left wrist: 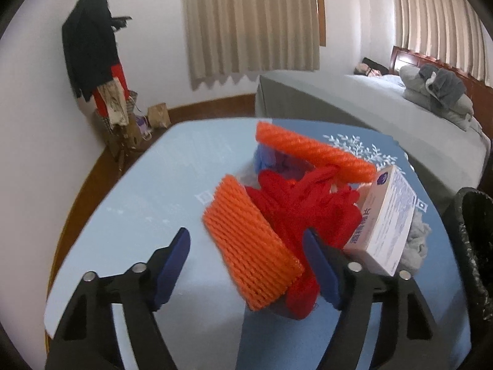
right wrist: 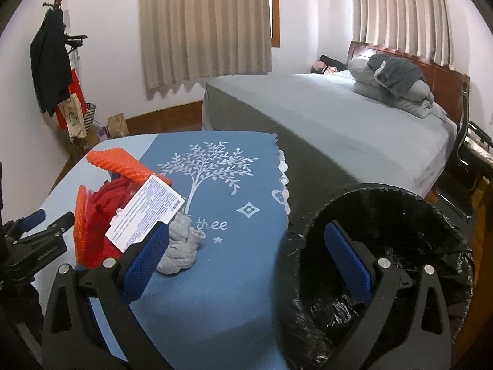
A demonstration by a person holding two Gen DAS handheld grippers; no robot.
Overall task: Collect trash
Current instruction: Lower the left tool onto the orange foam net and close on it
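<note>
Item: trash heap on the blue tablecloth (right wrist: pixel 234 277), comprising orange foam fruit nets (left wrist: pixel 252 246), red mesh netting (left wrist: pixel 302 203), a white printed carton (left wrist: pixel 385 225) and a grey crumpled rag (right wrist: pixel 181 246).

Location: directly ahead of the left tongs (left wrist: pixel 246 265), whose jaws stood wide apart and empty, the near net between them.

Right tongs (right wrist: pixel 249 262): spread, empty, poised over table edge and black-lined bin (right wrist: pixel 385 203).

Risk: netting appeared tangled; lifting one net could drag the carton off.

left tool (left wrist: pixel 246 257) open | orange foam net (left wrist: pixel 251 243) between fingers | table (left wrist: pixel 148 191)
</note>
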